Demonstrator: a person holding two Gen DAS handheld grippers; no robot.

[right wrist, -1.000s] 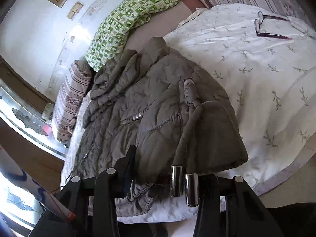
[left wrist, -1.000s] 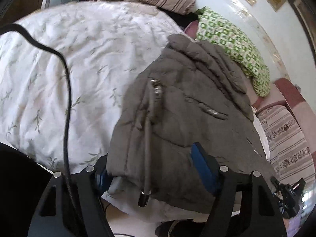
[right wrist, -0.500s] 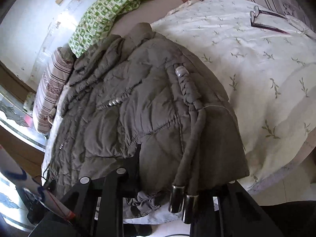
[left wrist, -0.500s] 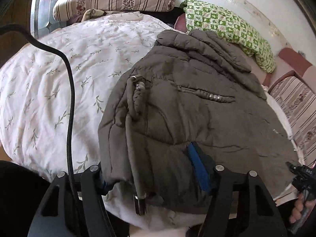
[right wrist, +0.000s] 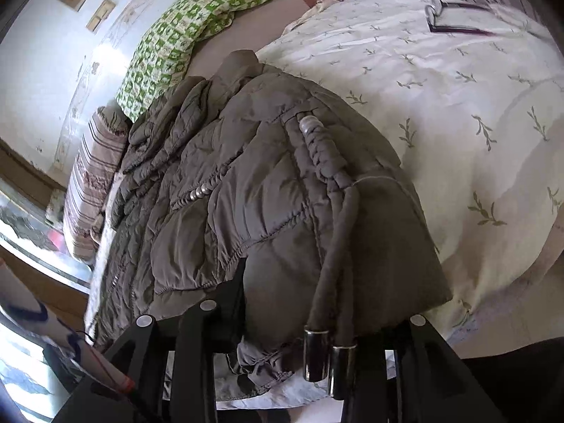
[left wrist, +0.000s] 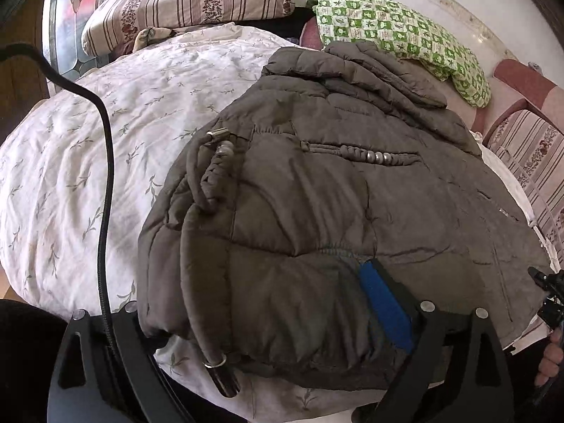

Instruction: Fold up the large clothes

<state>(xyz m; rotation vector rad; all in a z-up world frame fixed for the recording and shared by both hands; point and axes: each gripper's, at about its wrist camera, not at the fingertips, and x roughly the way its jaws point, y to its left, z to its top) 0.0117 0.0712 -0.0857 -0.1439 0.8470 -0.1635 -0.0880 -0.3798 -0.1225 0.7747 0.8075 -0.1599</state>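
Bed with a white leaf-print quilt (left wrist: 88, 162) and a grey-brown padded jacket (left wrist: 317, 194).
My left gripper (left wrist: 271, 320) and right gripper (right wrist: 317, 303) each grasp its near hem; the jacket stretches away from me.

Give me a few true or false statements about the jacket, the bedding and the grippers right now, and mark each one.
1. The jacket is grey-brown and quilted. True.
2. The green checked pillow lies on top of the jacket. False: it lies beyond the jacket's far end.
3. A pair of glasses lies on the floral quilt. True.
4. The left gripper hangs clear of the jacket. False: the jacket's near edge sits between its fingers.
5. The drawstring ends have metal tips. True.
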